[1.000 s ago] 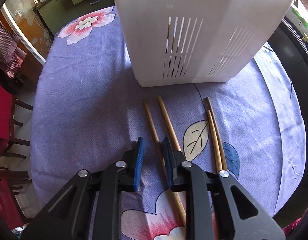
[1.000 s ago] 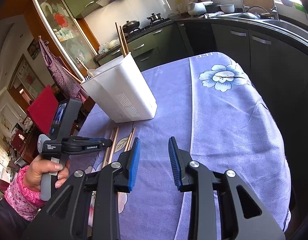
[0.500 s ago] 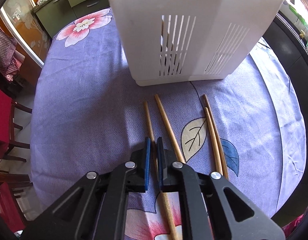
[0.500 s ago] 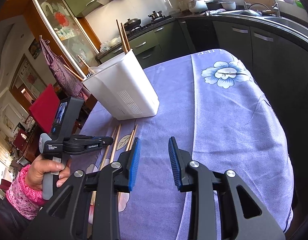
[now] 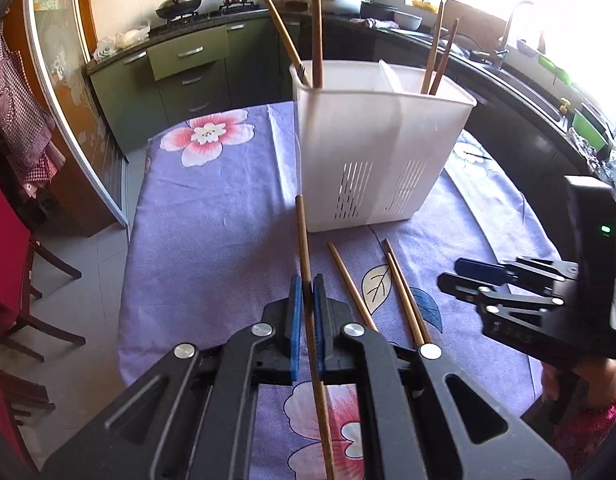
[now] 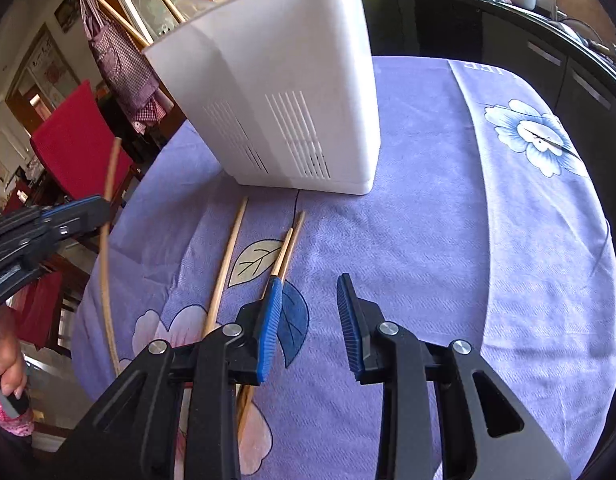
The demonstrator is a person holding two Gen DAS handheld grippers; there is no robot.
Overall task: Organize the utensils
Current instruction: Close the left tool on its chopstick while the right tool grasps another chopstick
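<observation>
Left gripper (image 5: 307,312) is raised above the table, jaws clamped; right gripper (image 6: 308,320) hovers low, jaws spread.

Left gripper (image 5: 306,292) closed on chopstick (image 5: 302,236), lifted it off tablecloth (image 5: 212,240); right gripper (image 6: 308,312) lowered.

A table (image 5: 212,240) under a purple flowered tablecloth (image 6: 447,240) carries a white slotted utensil holder (image 5: 371,152) at twelve o'clock; three wooden chopsticks (image 6: 228,264) lie on the cloth just beside it, toward six o'clock.
</observation>
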